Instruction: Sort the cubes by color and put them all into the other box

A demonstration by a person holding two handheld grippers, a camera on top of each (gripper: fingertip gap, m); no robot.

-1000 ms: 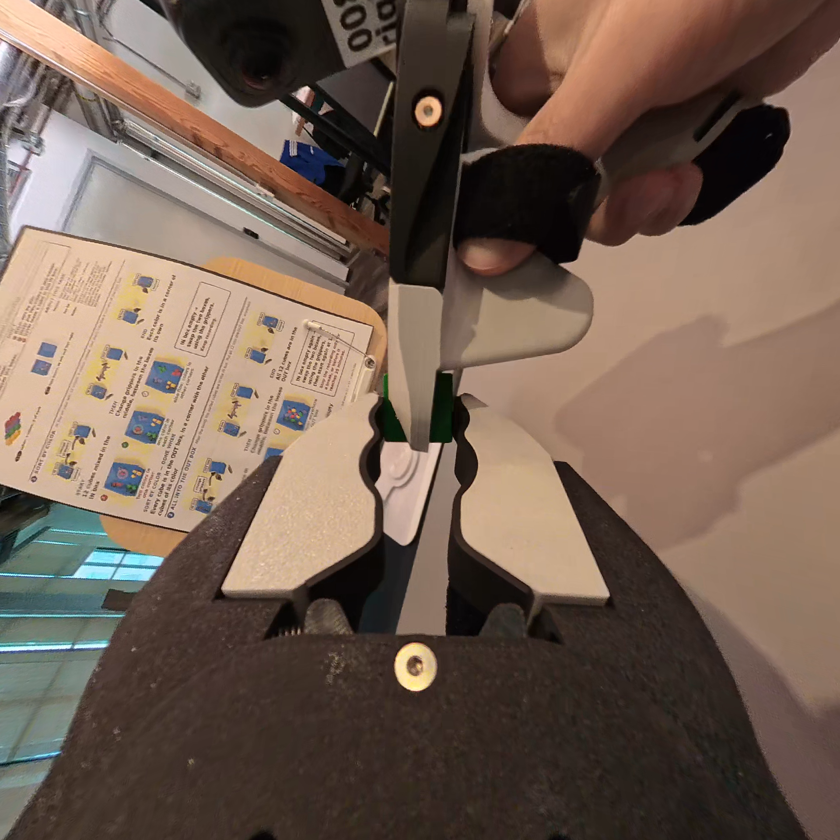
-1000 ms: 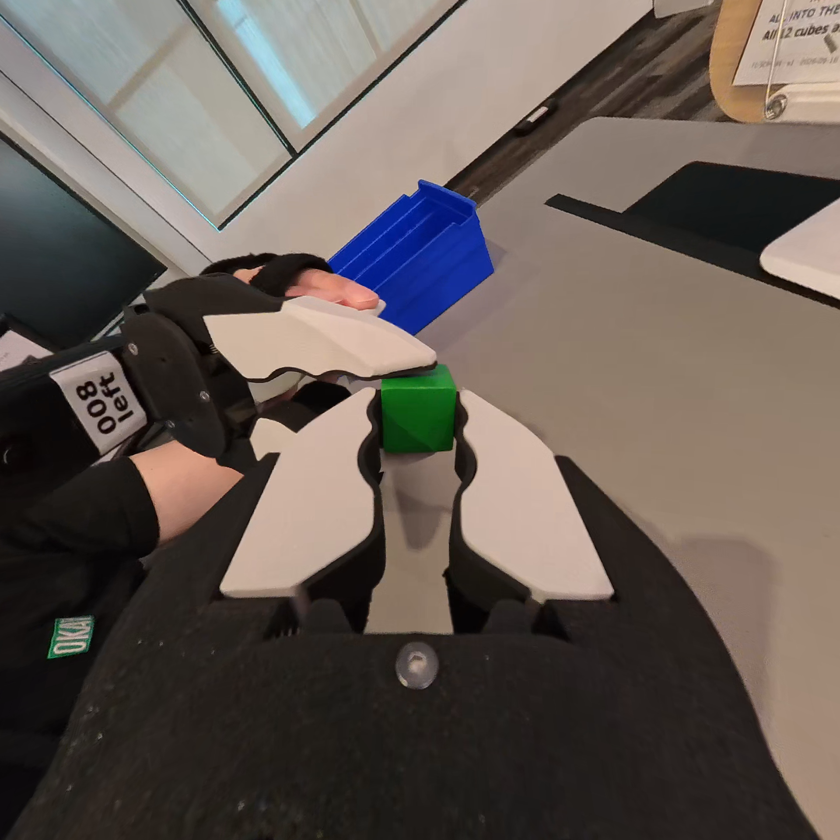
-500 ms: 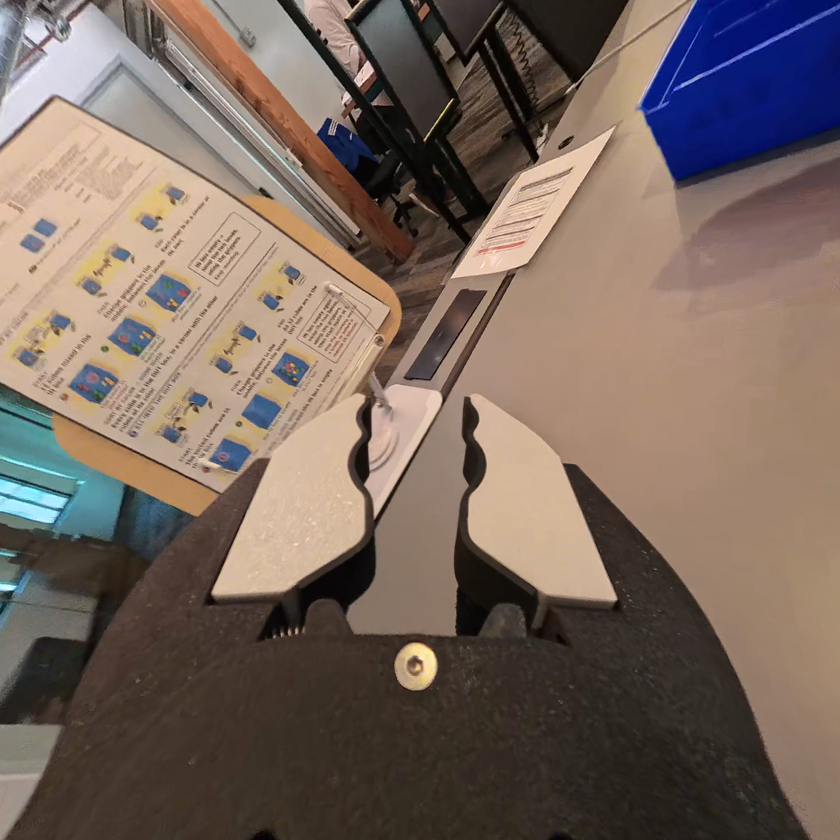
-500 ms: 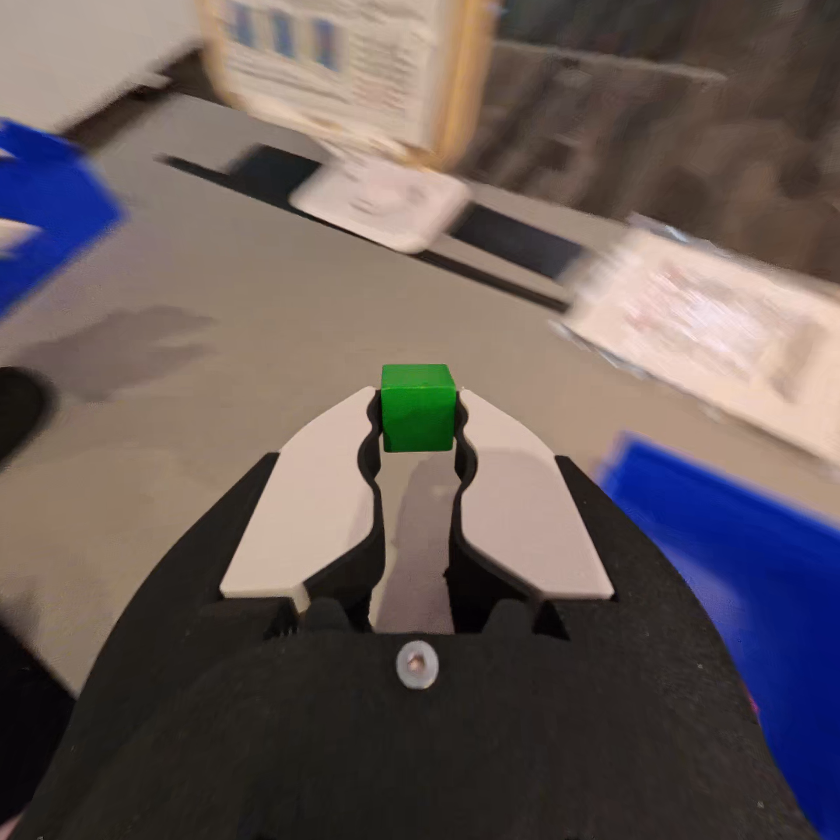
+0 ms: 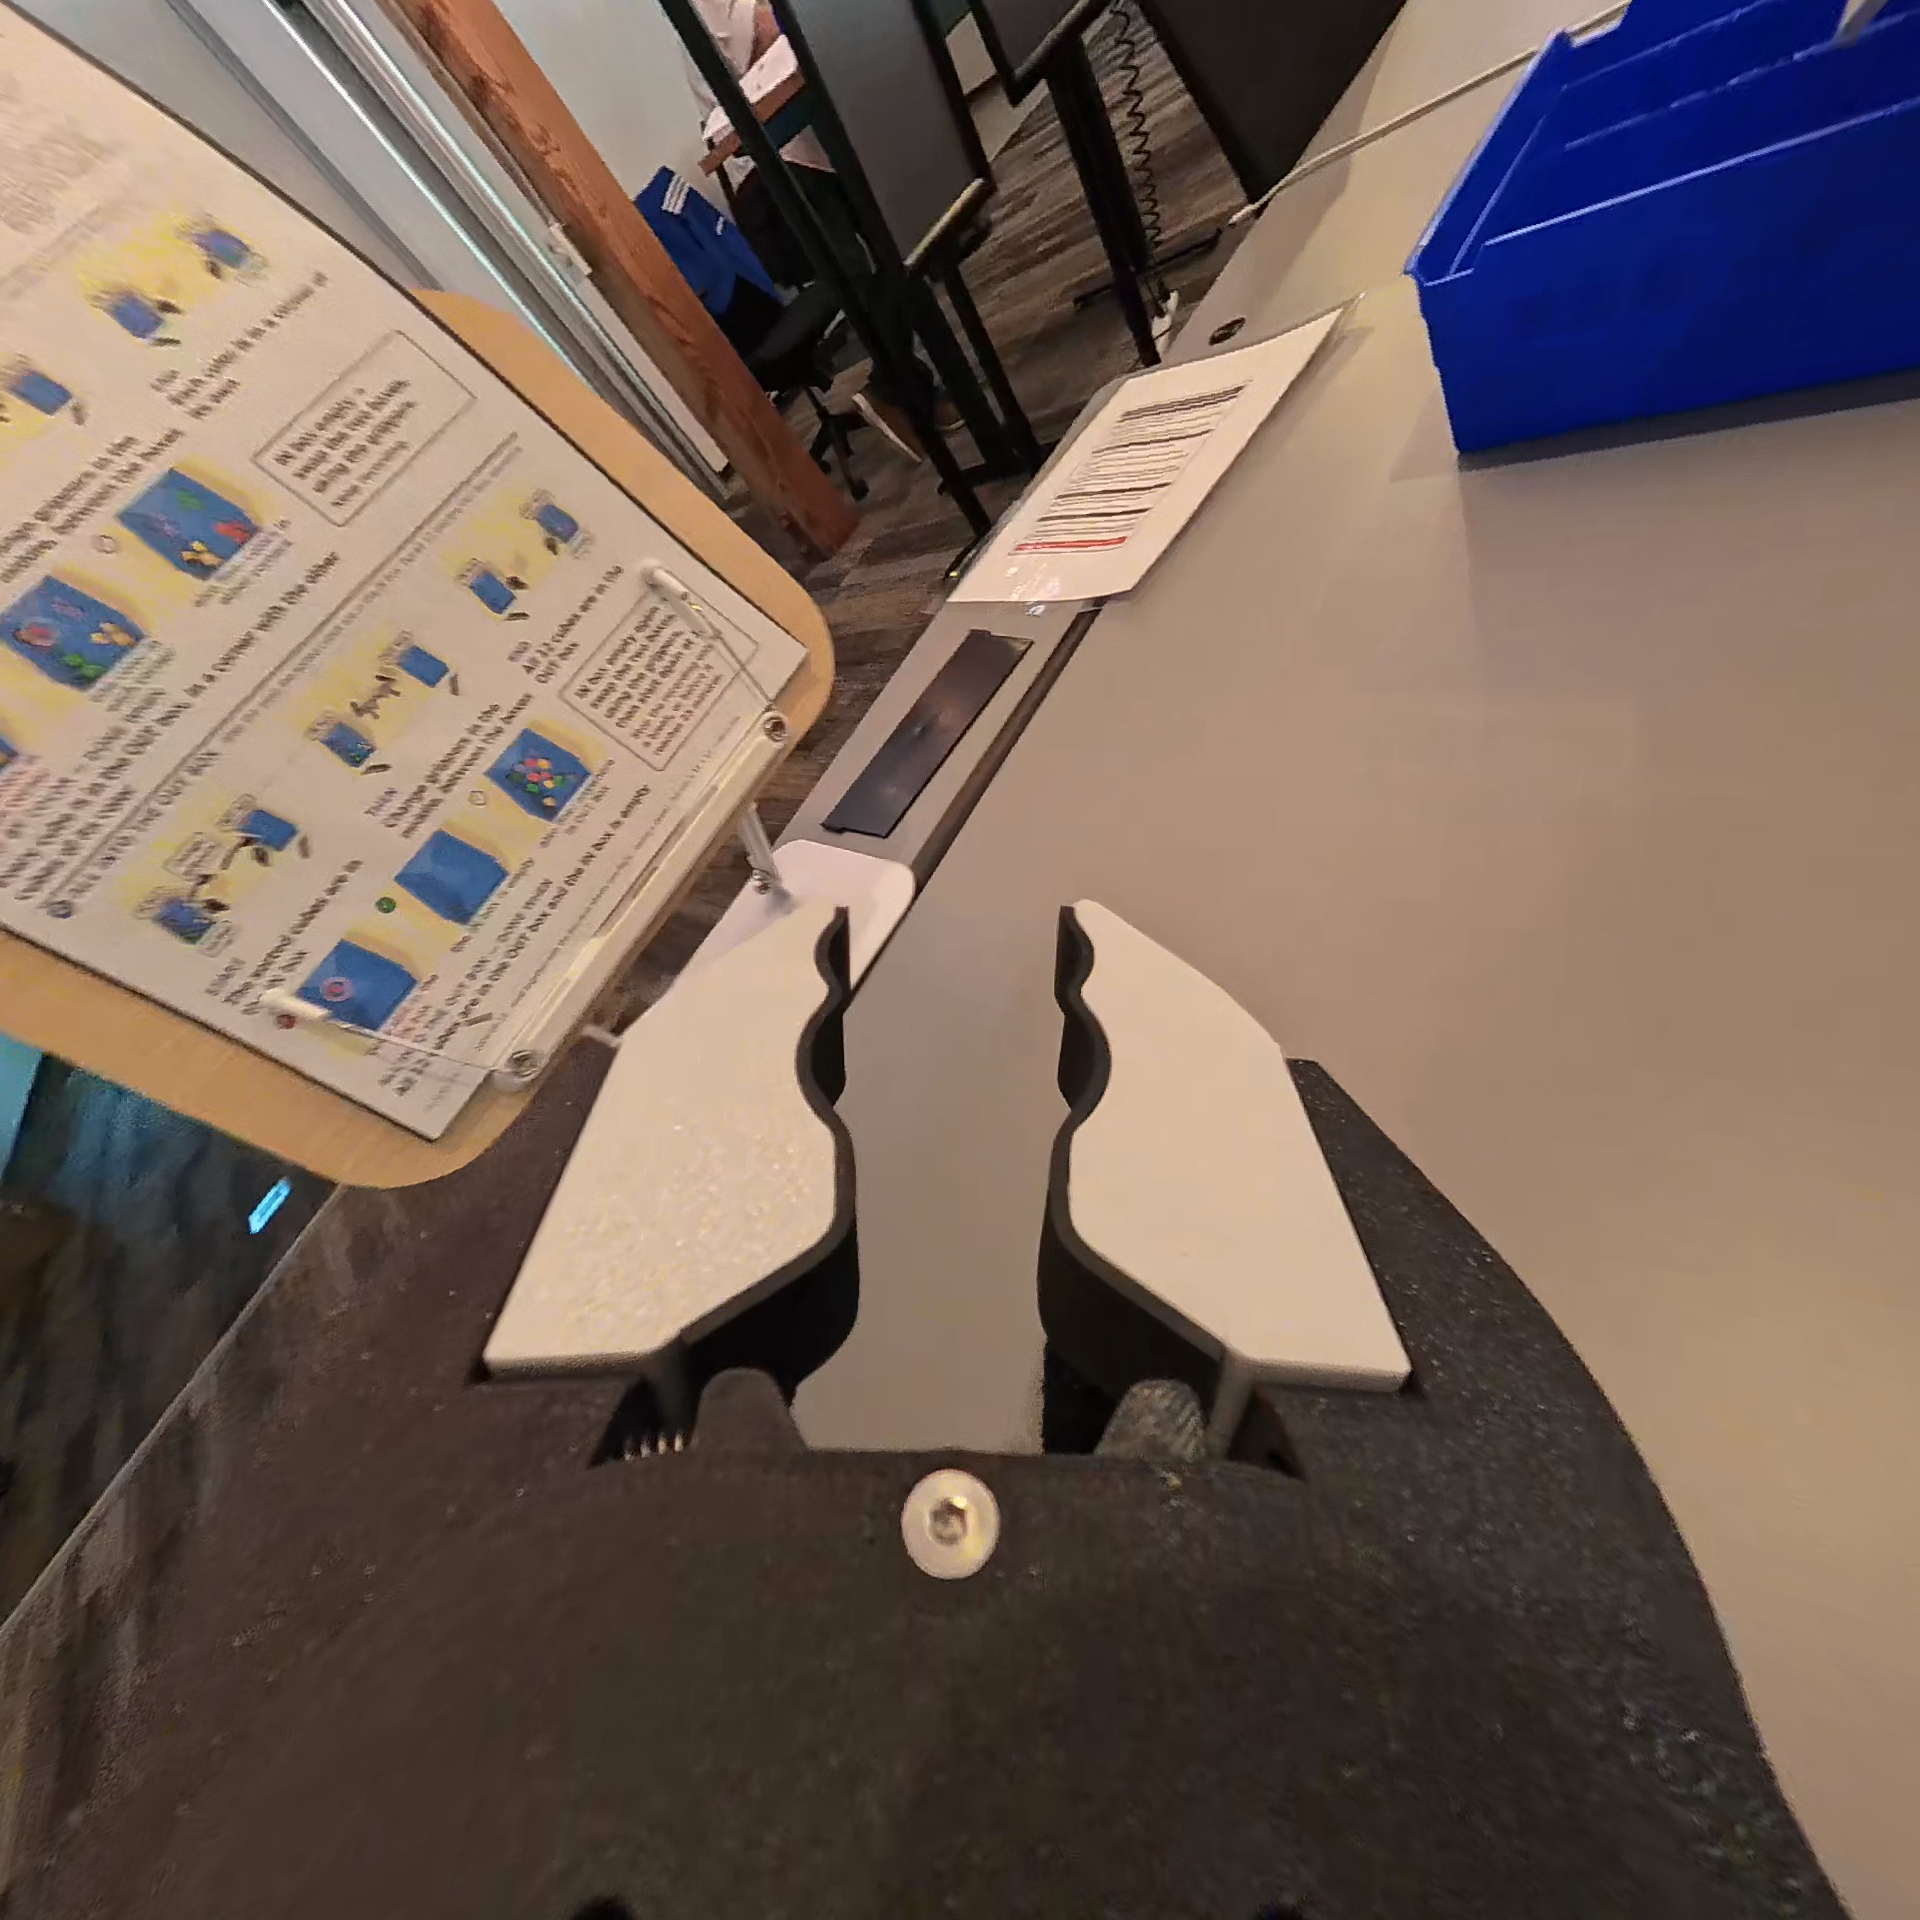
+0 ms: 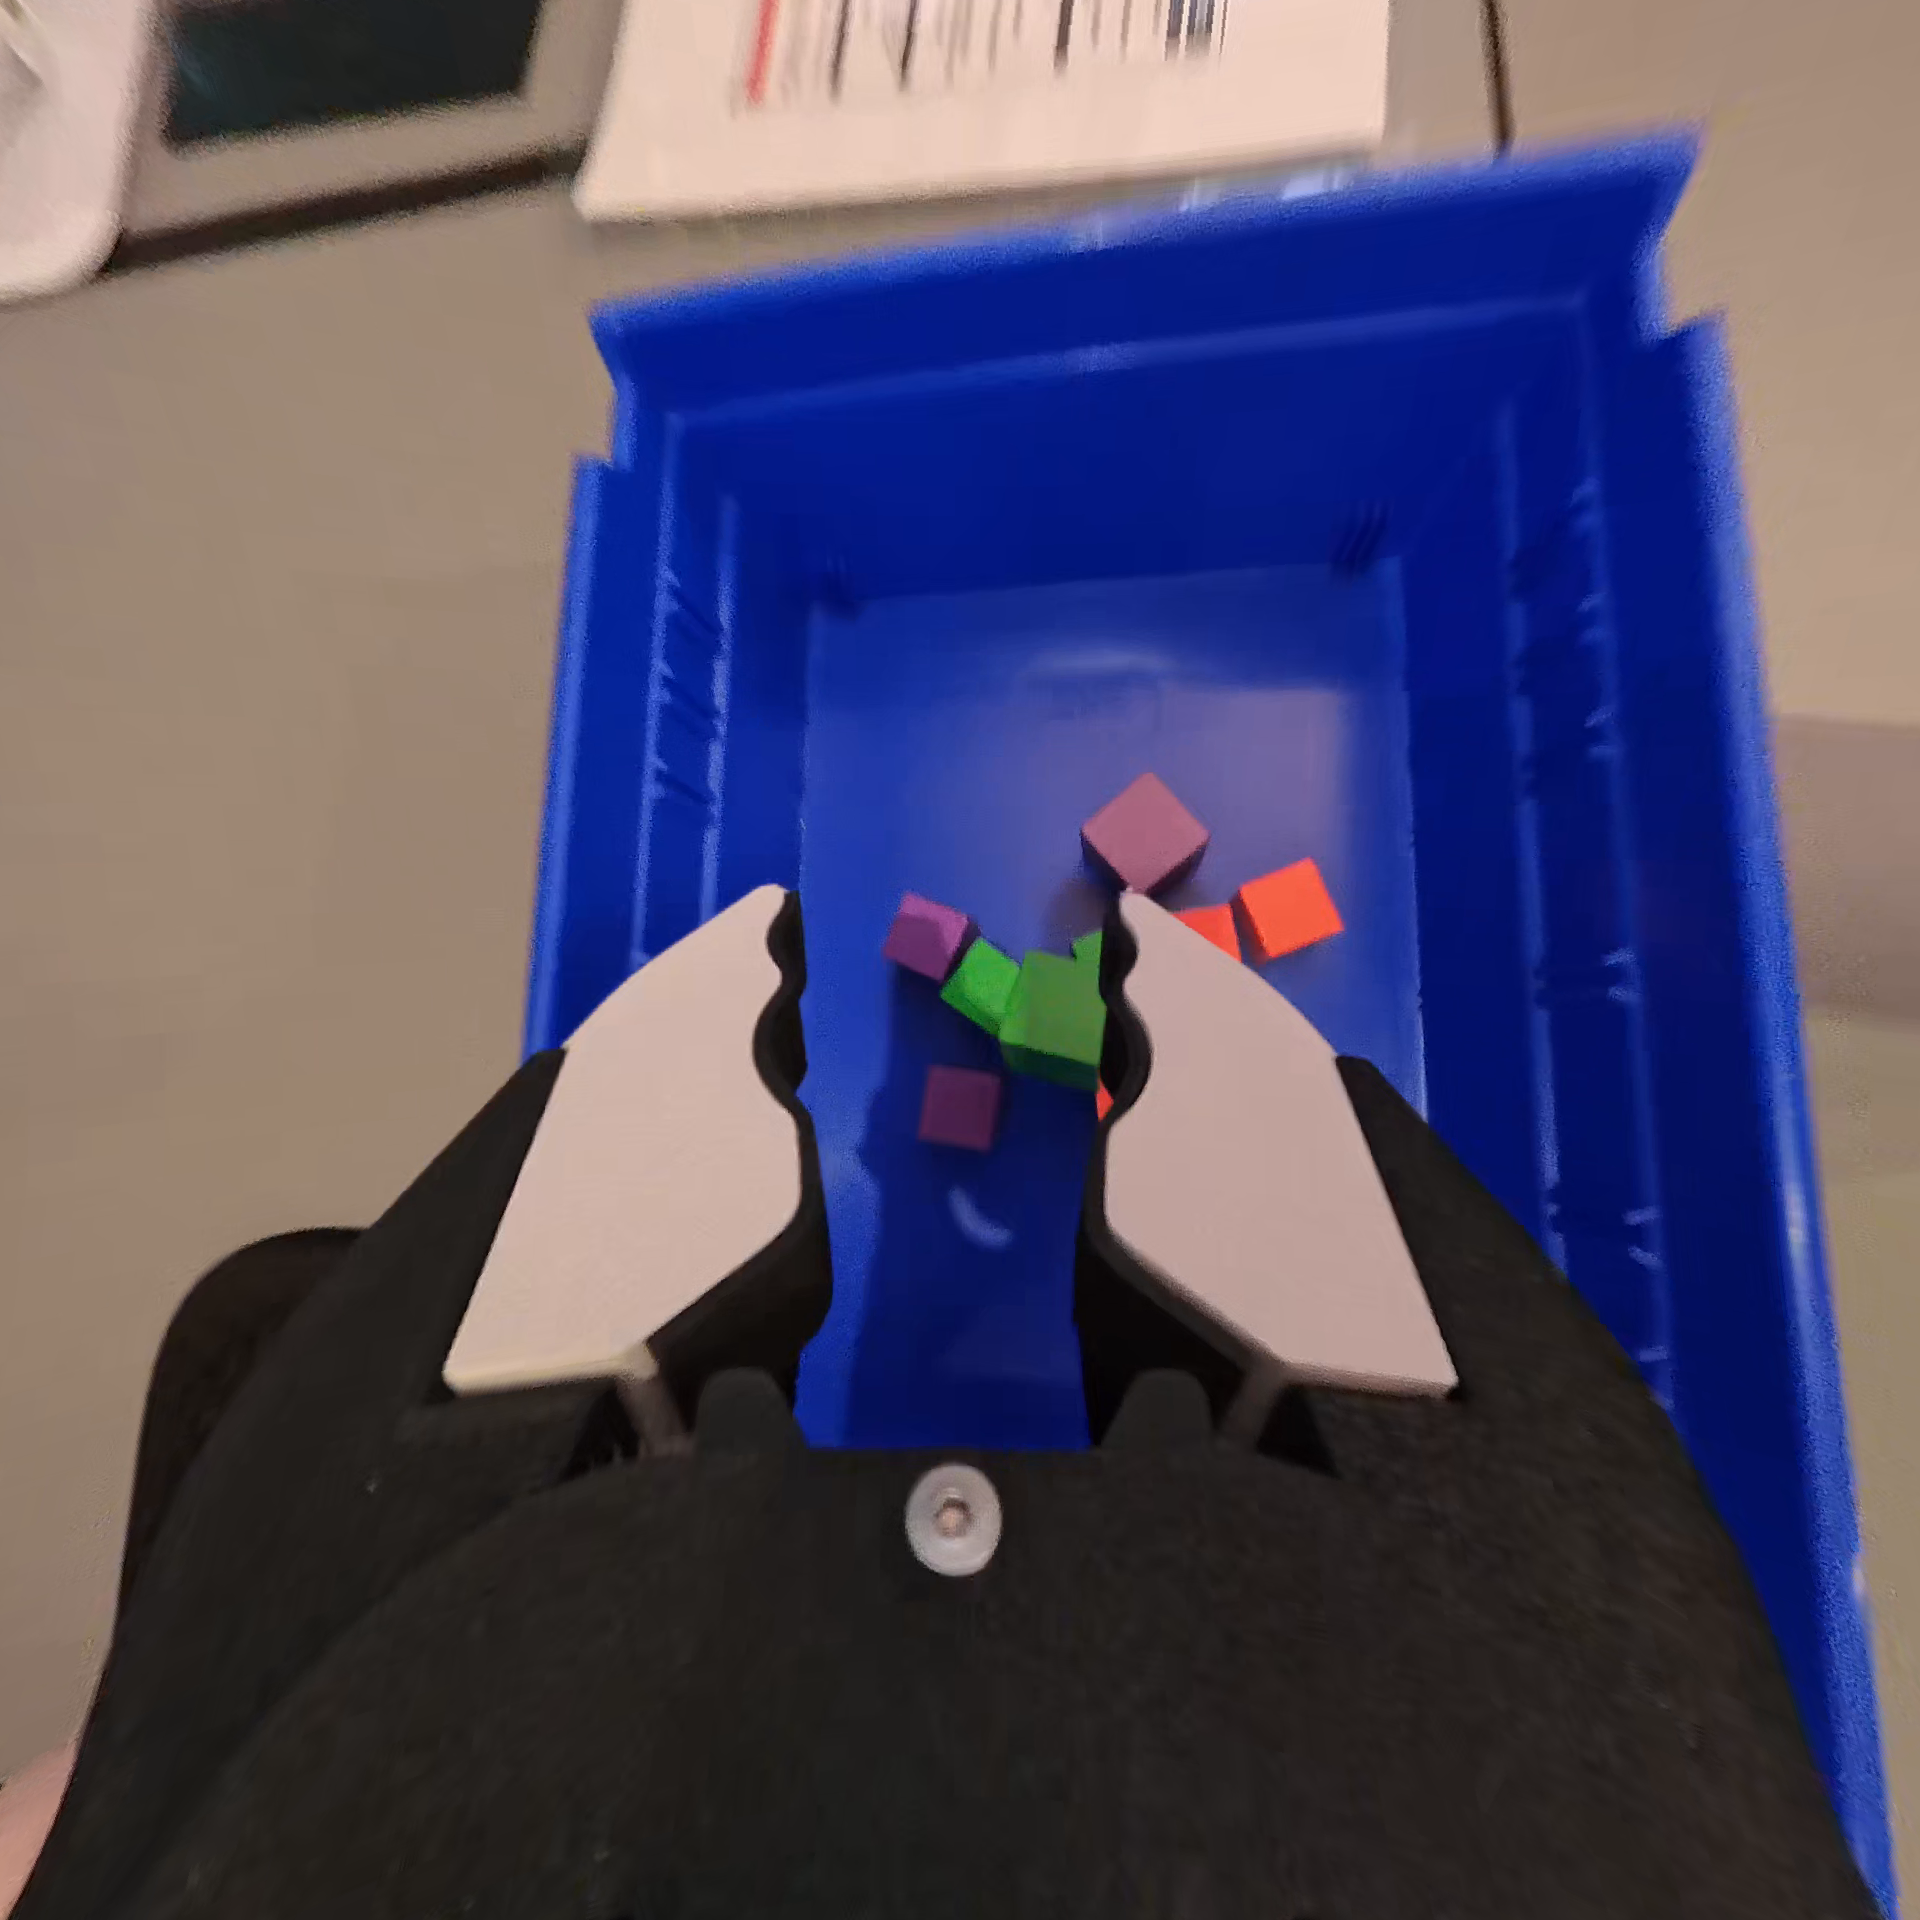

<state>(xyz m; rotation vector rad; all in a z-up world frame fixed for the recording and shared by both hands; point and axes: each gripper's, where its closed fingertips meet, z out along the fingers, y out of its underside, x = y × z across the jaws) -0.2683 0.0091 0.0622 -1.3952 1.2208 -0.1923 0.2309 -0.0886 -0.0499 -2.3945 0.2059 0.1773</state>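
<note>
Right hand-held gripper (image 6: 951,925) hangs spread apart over the blue box (image 6: 1621,831), a green cube (image 6: 1051,1023) tilted just off its right finger above the purple, green and orange cubes jumbled near-centre, so colour sorting looks unfinished; left hand-held gripper (image 5: 951,925) gapes empty over the worktop (image 5: 1455,883).

Office-like workroom: long grey tabletop (image 5: 1455,831), black-legged desks (image 5: 883,260), dark patterned carpet (image 5: 1049,187), wooden-backed illustrated instruction board (image 5: 364,675), printed paper sheet (image 5: 1143,468).
</note>
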